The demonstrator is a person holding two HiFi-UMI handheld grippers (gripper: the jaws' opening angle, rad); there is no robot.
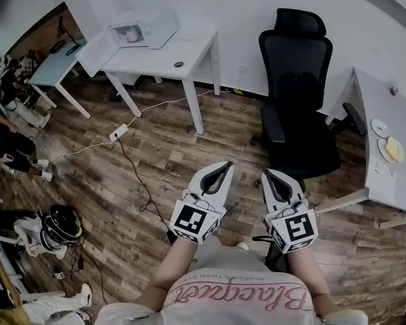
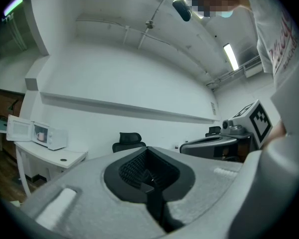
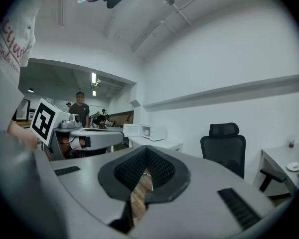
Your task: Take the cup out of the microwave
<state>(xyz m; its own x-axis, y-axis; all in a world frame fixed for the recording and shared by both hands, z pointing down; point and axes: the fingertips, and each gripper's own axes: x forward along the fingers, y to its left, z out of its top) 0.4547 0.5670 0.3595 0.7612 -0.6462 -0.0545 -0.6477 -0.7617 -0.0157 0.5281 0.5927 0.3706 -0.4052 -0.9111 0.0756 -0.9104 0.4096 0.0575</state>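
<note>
Cup point(image 1: 132, 36): is seen inside the open microwave point(image 1: 157, 24) on the far bench point(image 1: 189, 58). It is judged light, rigid, breakable and perhaps slick, best taken across the body. Left gripper point(image 1: 227, 165) and right gripper point(image 1: 266, 173): both are closed, empty and held well apart from it.

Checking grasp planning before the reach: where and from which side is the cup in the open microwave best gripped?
Probably grip the cup across its side wall, coming in level through the open front of the microwave. The cup seems upright inside the cavity, which is closed above and at both sides, with the door swung aside. Any handle is too small to see.
</note>
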